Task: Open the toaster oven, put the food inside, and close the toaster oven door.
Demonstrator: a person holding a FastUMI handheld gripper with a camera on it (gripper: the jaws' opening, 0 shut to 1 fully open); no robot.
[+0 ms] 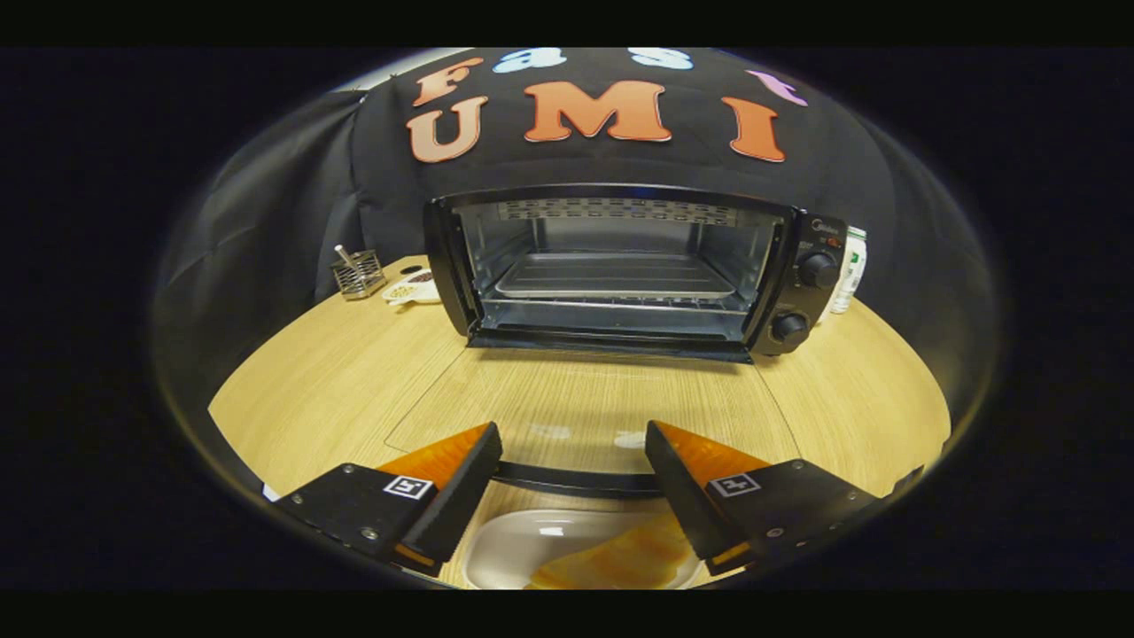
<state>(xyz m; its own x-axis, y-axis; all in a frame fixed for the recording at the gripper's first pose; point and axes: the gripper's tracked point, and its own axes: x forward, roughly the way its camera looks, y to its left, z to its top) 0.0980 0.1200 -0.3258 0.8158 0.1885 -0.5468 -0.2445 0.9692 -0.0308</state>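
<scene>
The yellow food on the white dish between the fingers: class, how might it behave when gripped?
The food looks flat and thin, so probably light and floppy. The open gripper may slide it on the glossy dish.

Food (620, 560) before toaster oven (620, 270)

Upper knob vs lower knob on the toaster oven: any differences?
The upper knob sits higher on the toaster oven's control panel, beside the oven cavity's upper half; the lower knob sits near the base, by the dropped glass door. The upper knob looks slightly larger. Both are round and dark. The gripper hangs open over the food.
</scene>
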